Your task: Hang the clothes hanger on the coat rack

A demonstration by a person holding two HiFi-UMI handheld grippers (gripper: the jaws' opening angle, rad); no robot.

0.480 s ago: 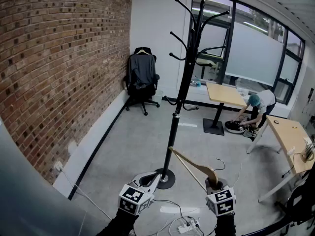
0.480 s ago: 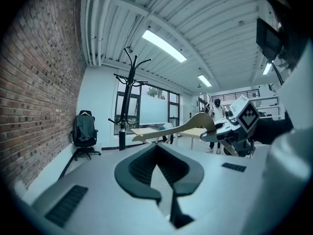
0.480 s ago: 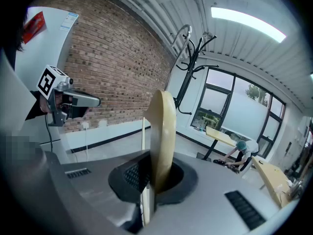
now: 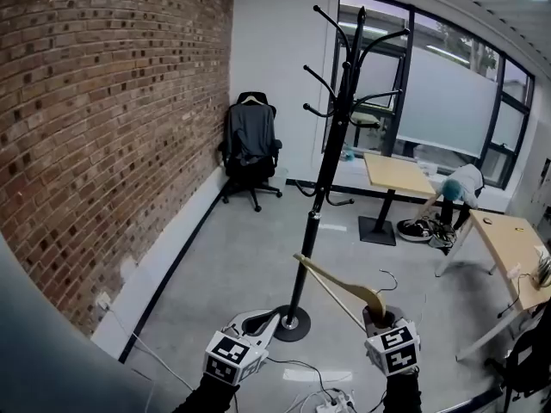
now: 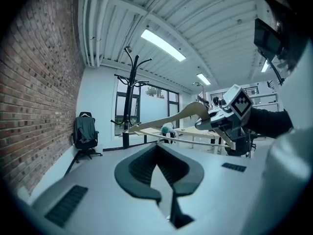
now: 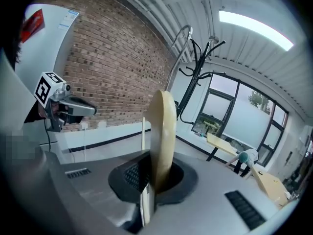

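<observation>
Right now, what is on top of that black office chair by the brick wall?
A dark grey garment drapes over the black office chair, with a pale hanger top showing above it. The backrest underneath is covered.

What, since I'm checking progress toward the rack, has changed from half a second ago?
Almost nothing. The view drifted slightly and the background person shifted a little. Unchanged: the right hand-held gripper stays shut on the wooden hanger, short of the coat rack; the left hand-held gripper holds nothing.
</observation>
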